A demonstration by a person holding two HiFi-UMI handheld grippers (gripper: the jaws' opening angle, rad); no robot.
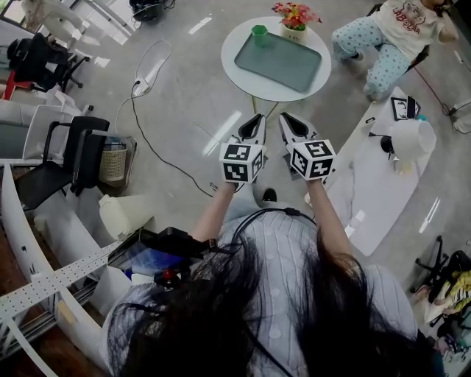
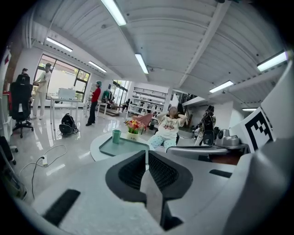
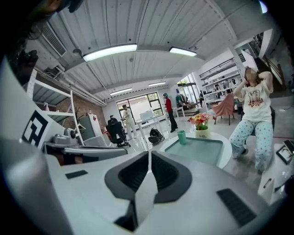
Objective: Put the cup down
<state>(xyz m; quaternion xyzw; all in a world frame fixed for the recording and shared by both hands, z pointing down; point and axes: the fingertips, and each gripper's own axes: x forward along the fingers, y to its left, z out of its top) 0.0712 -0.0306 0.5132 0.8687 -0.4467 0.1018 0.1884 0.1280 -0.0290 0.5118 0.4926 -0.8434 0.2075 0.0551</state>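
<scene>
Both tools empty: left gripper point(image 1: 256, 121) jaws pressed together on nothing, right gripper point(image 1: 287, 121) same. Cup point(image 1: 259, 34) not in your grip. It stands upright on tray point(image 1: 287, 62) on round table point(image 1: 239, 40), well ahead of both tips. Looks already set down. Risks if you reach in: closed jaws shove cup over; flower pot point(image 1: 295, 22), just right of cup, gets knocked. Seated person point(image 1: 390, 37) ahead-right crowds approach. Floor cable point(image 1: 147, 136) ahead-left could trip you.
</scene>
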